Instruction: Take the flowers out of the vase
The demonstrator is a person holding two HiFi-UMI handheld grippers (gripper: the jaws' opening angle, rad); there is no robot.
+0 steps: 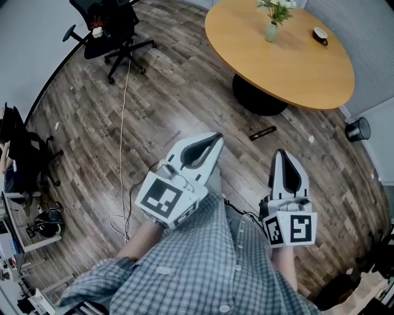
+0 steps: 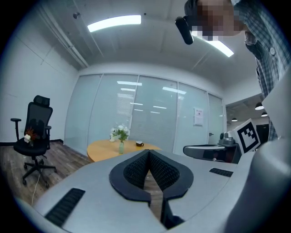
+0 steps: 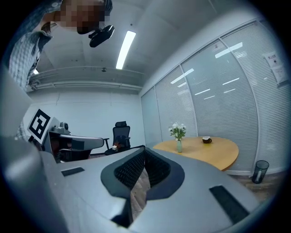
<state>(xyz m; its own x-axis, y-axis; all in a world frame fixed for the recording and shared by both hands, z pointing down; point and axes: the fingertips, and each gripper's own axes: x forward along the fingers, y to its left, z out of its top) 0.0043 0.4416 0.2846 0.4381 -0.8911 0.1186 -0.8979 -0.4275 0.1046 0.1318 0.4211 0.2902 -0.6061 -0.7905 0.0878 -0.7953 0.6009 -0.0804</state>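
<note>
Flowers [image 1: 276,7] at 1 o'clock, light and crushable, are best taken by the stems above the vase [image 1: 271,32]; left gripper [image 1: 216,137] and right gripper [image 1: 281,152] are closed, empty.

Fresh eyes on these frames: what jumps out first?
The two white tools held low in the head view, left tool and right tool, both shut and empty. Beyond them, the round wooden table at upper right carries a vase of white flowers; a black office chair stands at upper left.

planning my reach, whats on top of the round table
On the round table: a pale green vase holding white flowers, and a small dark cup. The vase hides its stems.
</note>
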